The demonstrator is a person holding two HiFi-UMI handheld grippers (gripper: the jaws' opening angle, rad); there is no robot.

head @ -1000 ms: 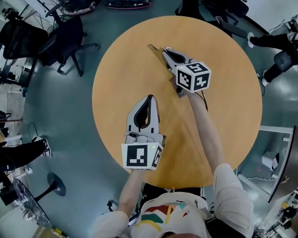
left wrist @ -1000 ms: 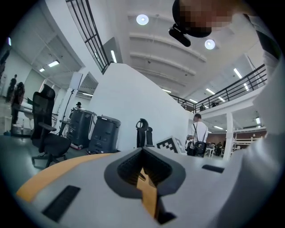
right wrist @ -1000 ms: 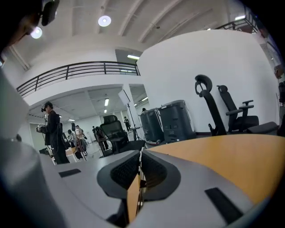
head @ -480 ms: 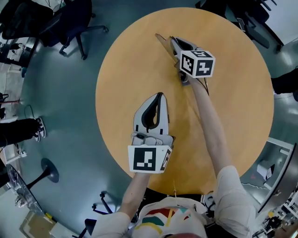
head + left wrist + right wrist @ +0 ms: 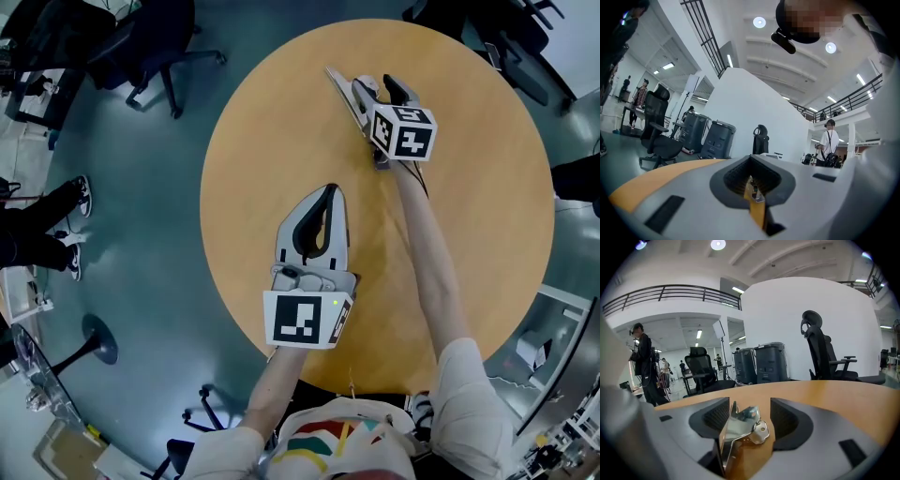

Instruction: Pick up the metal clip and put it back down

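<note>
The metal clip (image 5: 740, 427), a shiny silver spring clip, lies on the round wooden table (image 5: 469, 187) between the jaws of my right gripper (image 5: 749, 414). Those jaws are opening and stand well apart, with neither pad pressing on the clip. In the head view the right gripper (image 5: 374, 87) sits at the far side of the table, its two fingers spread. My left gripper (image 5: 324, 193) rests shut near the table's middle, holding nothing. Through the small hollow behind the shut tips of the left gripper (image 5: 751, 161), only table shows.
Office chairs (image 5: 141, 47) stand on the grey floor beyond the table's far left edge. A person's shoes (image 5: 73, 225) show at the left. The right gripper view has a black chair (image 5: 820, 352) and grey bins (image 5: 759, 364) past the table.
The right gripper's jaws, shut together in the earlier frames, now stand spread apart around the clip. The left gripper has stayed where it was.
</note>
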